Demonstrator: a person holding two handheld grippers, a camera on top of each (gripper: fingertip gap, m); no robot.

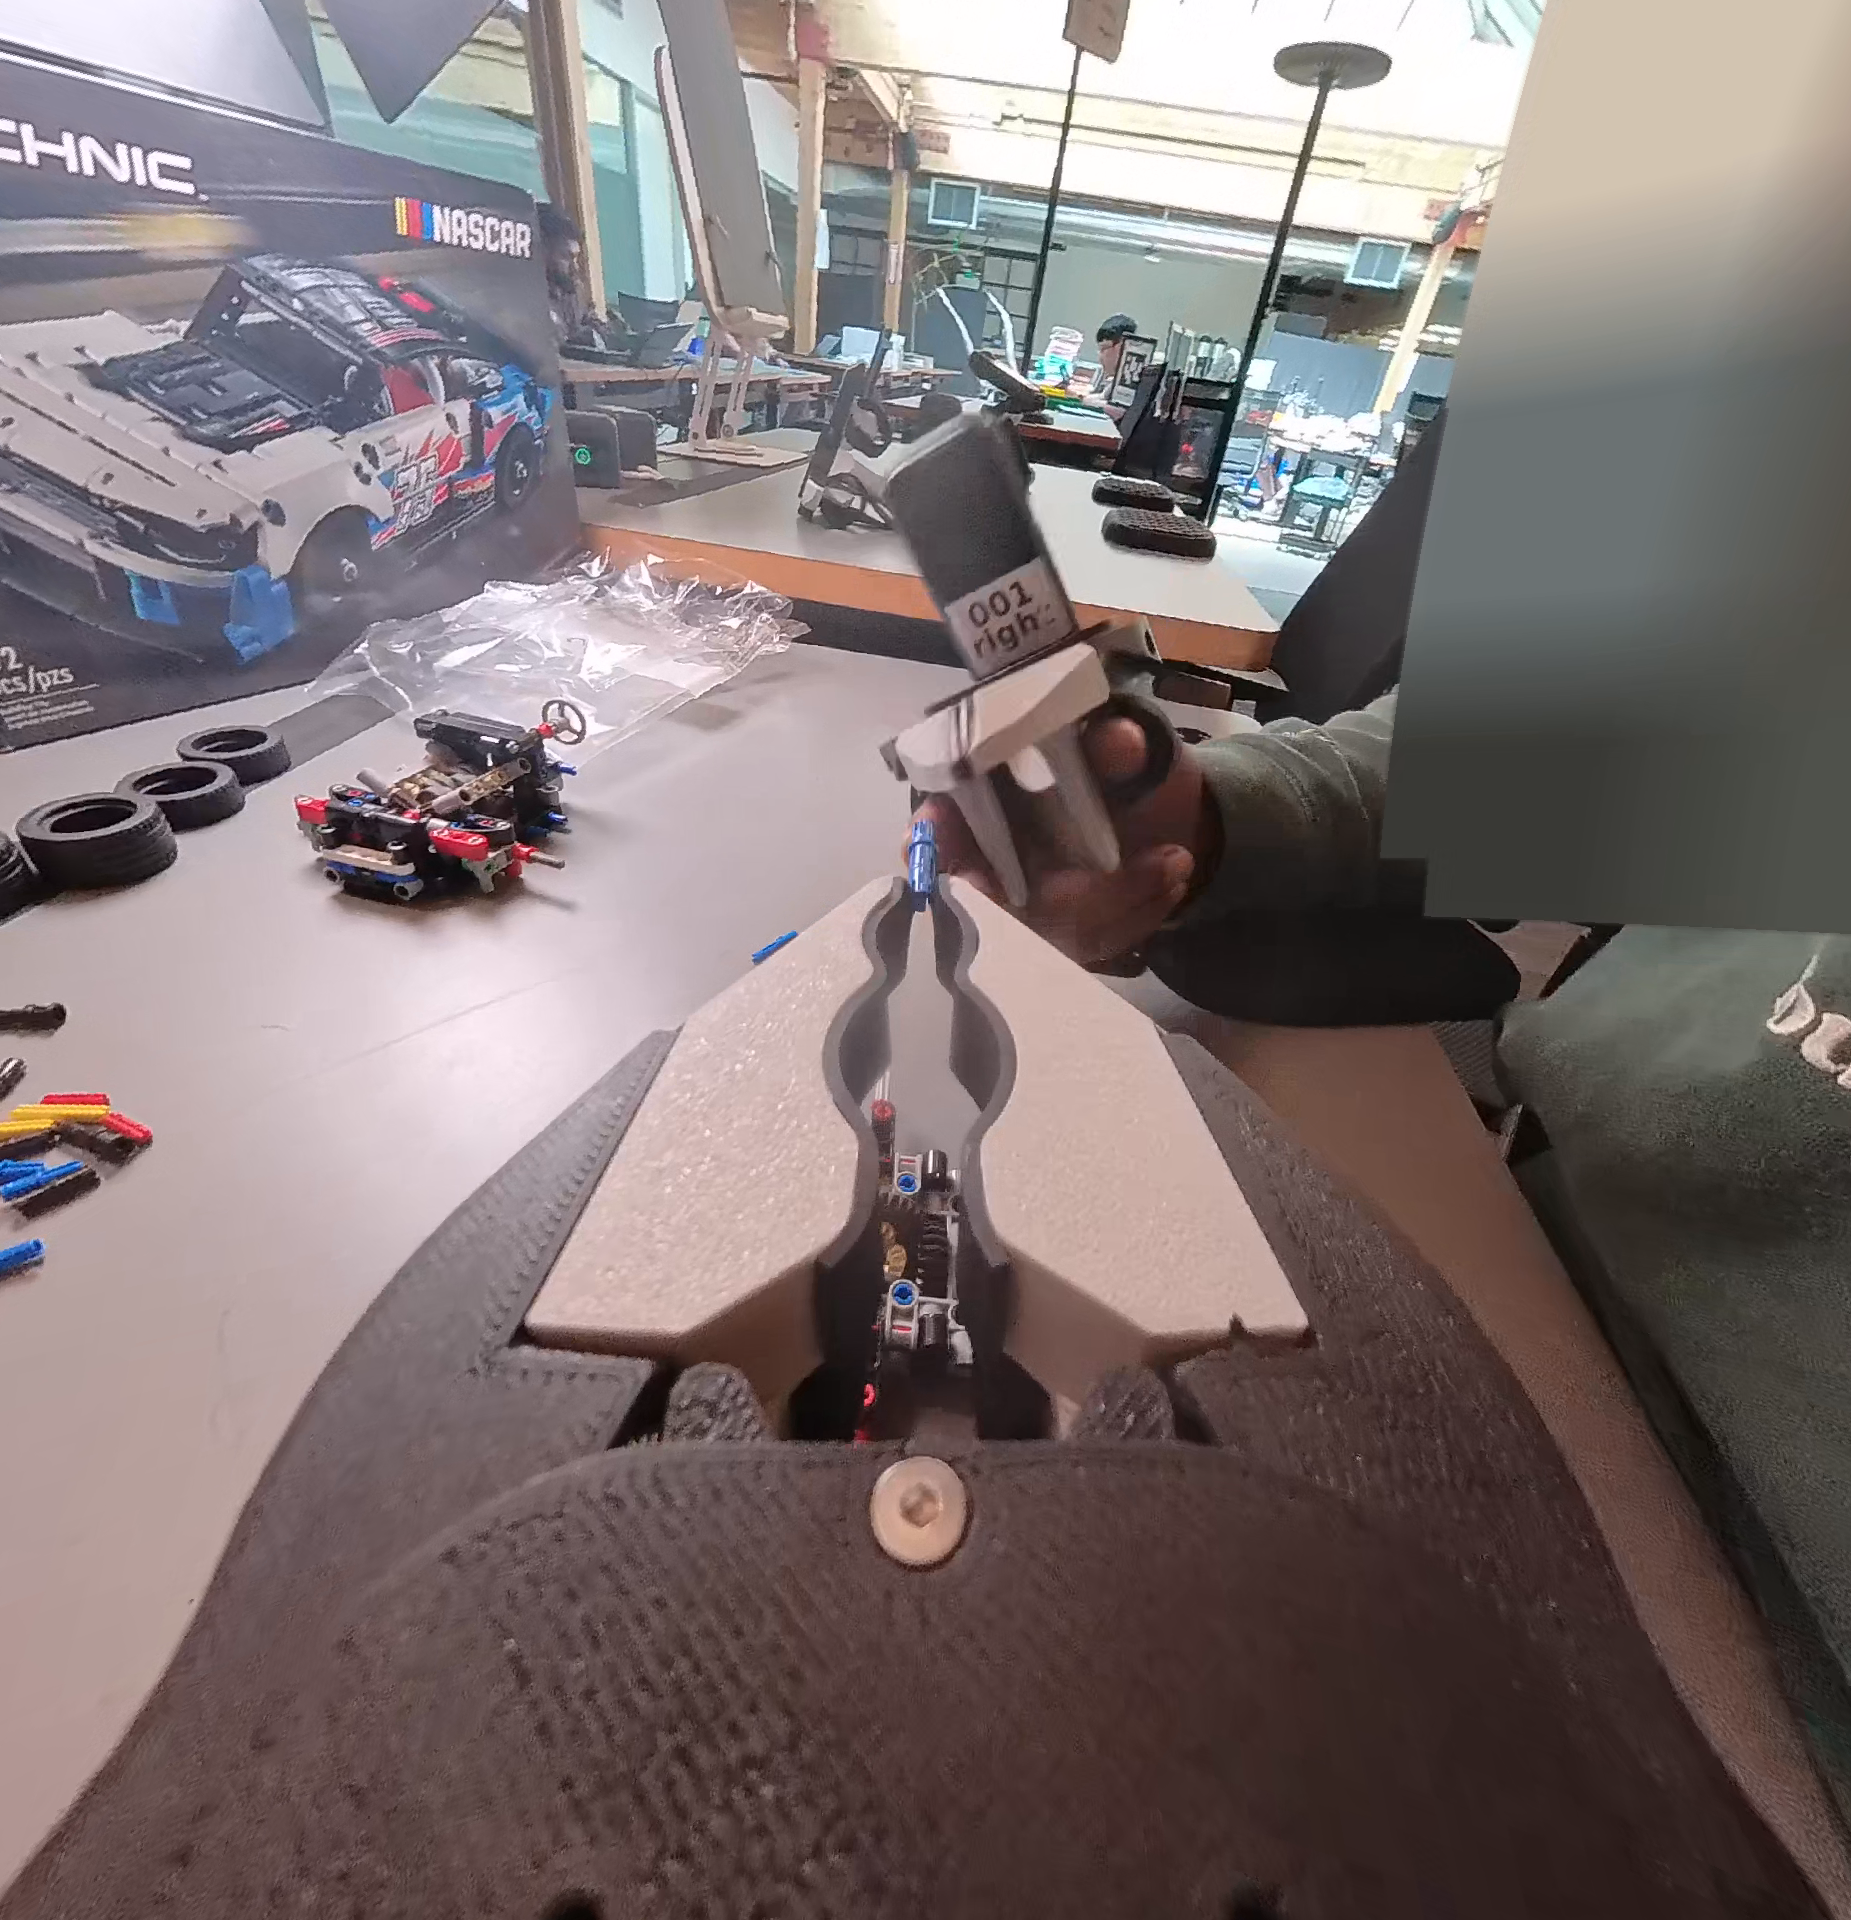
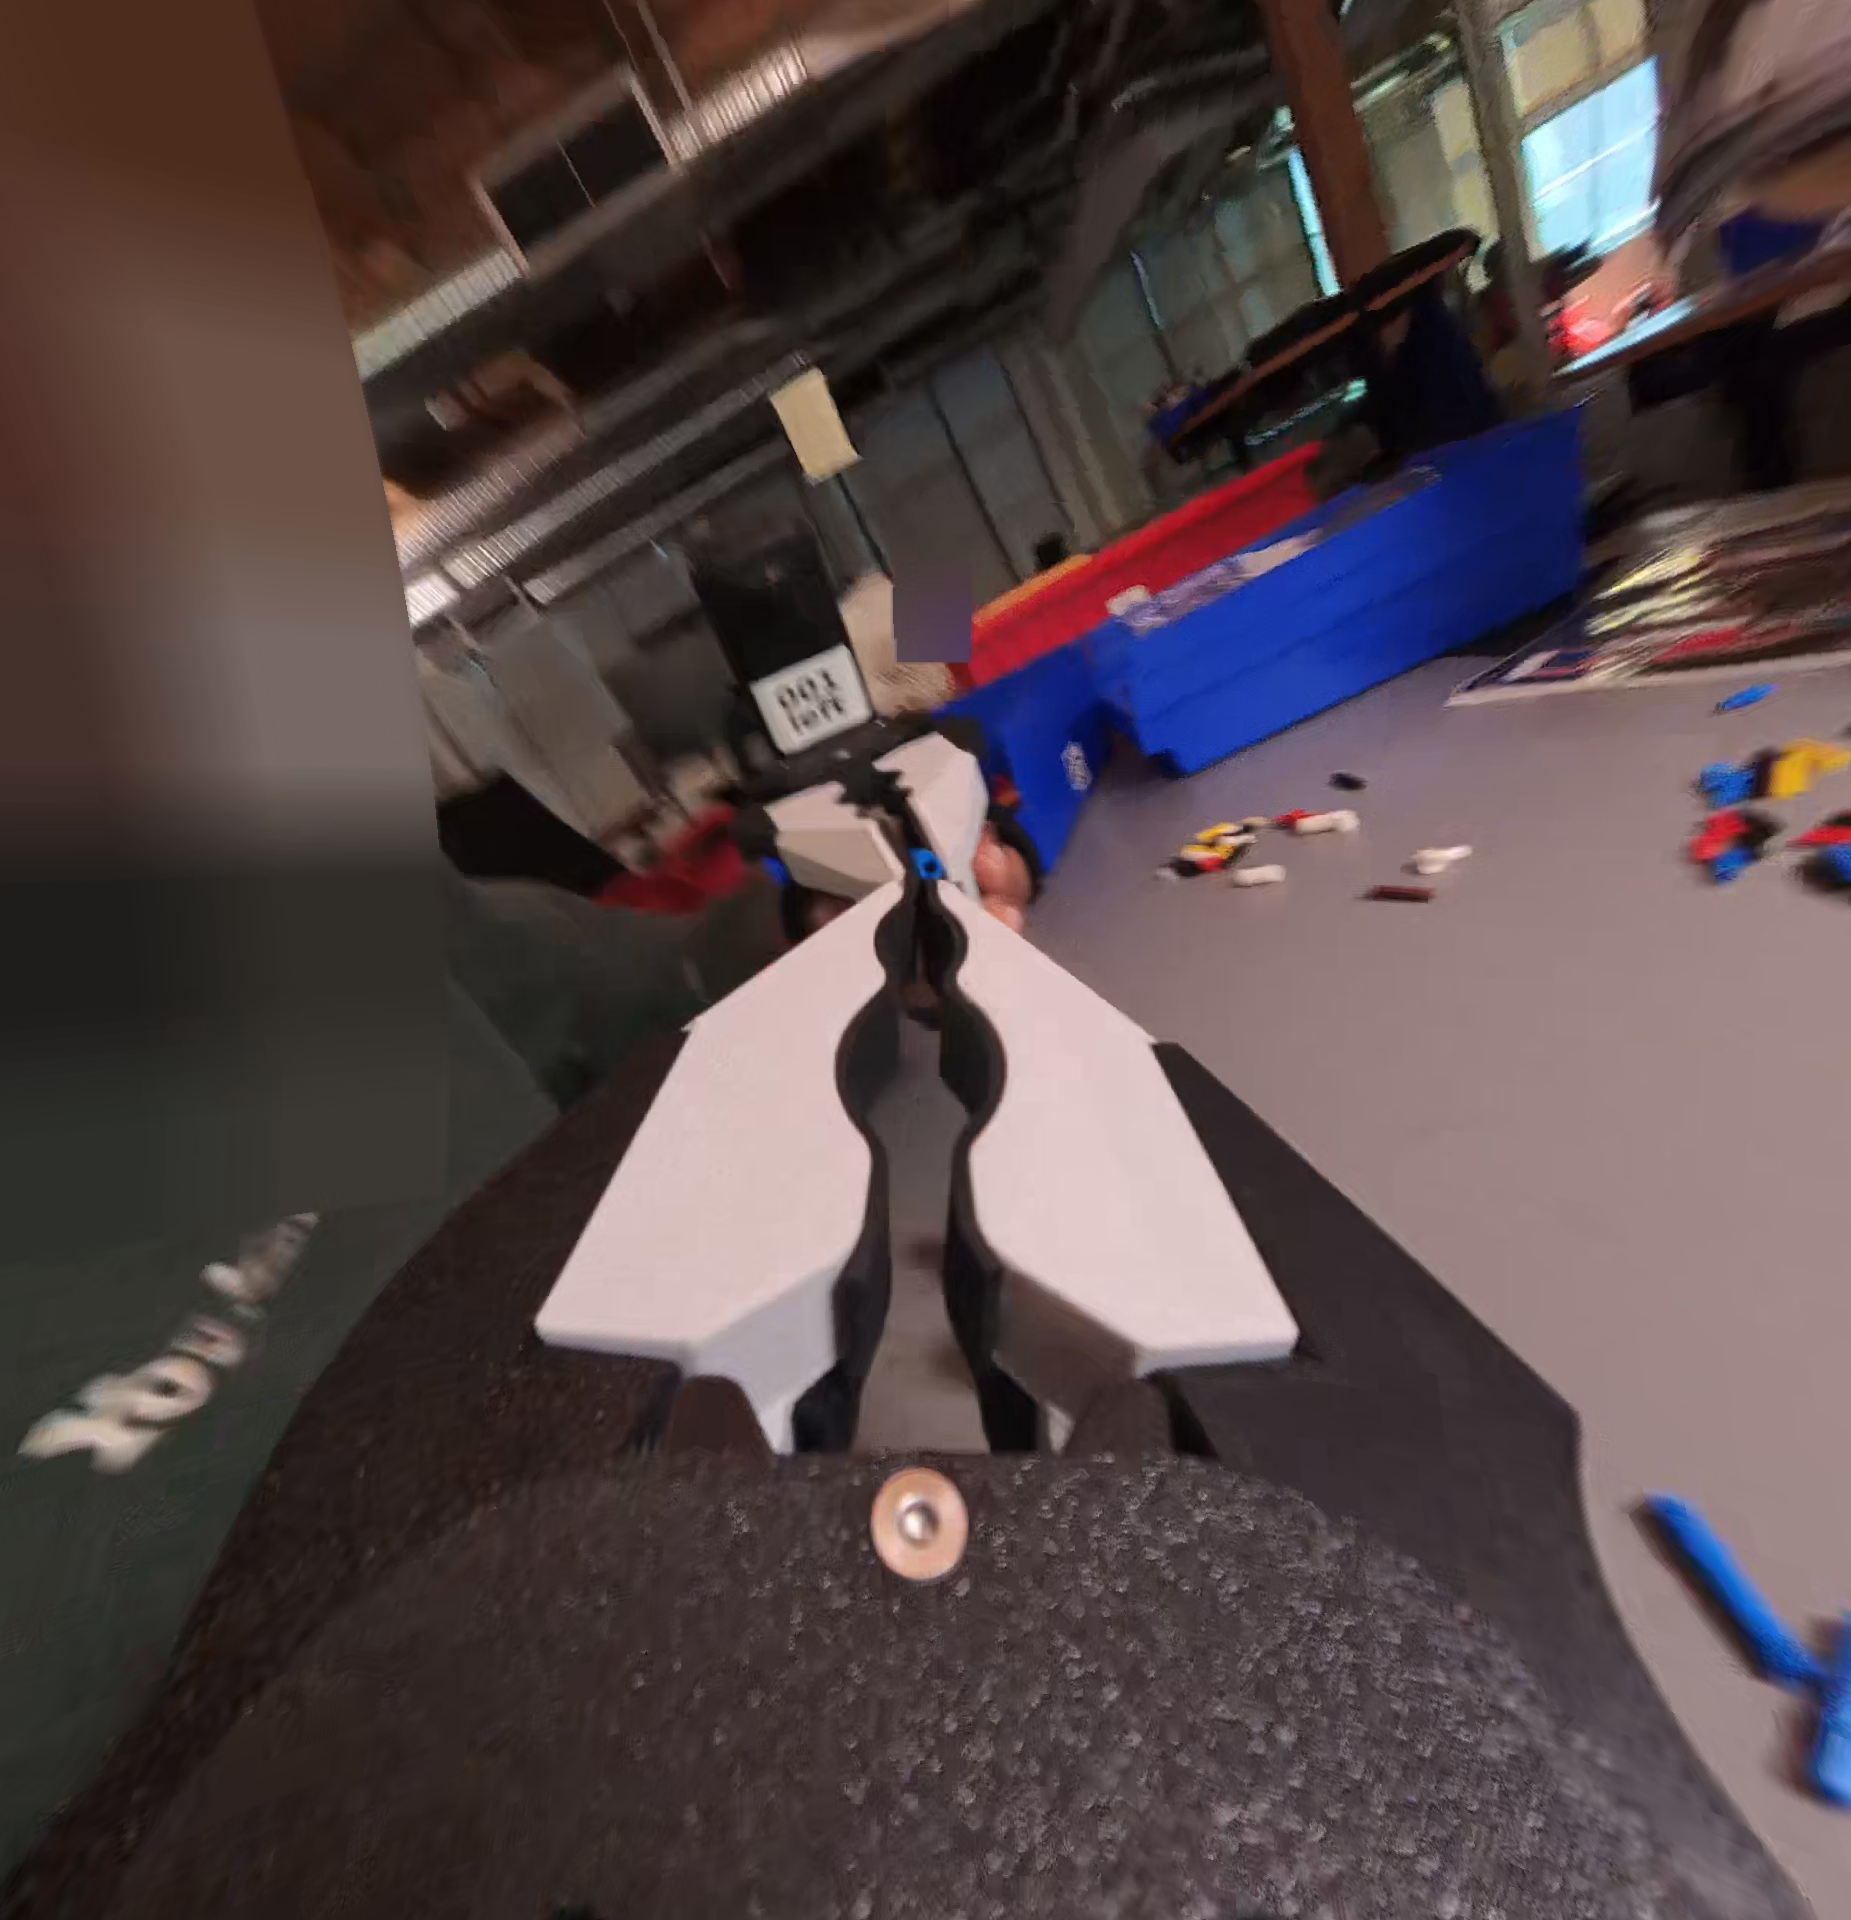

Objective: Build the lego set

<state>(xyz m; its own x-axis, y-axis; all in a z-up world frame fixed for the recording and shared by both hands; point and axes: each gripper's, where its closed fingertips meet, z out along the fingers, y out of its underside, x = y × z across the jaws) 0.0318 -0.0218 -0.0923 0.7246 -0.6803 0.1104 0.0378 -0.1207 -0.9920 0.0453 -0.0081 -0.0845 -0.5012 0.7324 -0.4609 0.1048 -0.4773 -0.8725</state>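
My left gripper is clamped on a blue pin at its very tips; the pin sticks up past the white fingers. My right gripper has its tips drawn together, and from its own camera a blue pin end shows right at them, but that view is smeared and I cannot tell whether its pads press on the pin. Seen from the left, the right gripper comes down from above with a hand around it, its tips meeting mine at the pin.

Below my left fingers, a small brick assembly shows through the gap. On the grey table, a loose blue pin lies just left of the tips. Further left stands a part-built chassis, with black tyres beside it and mixed pins nearer me. A crumpled clear bag and the kit box sit behind. On the right side, blue bins and scattered pieces.
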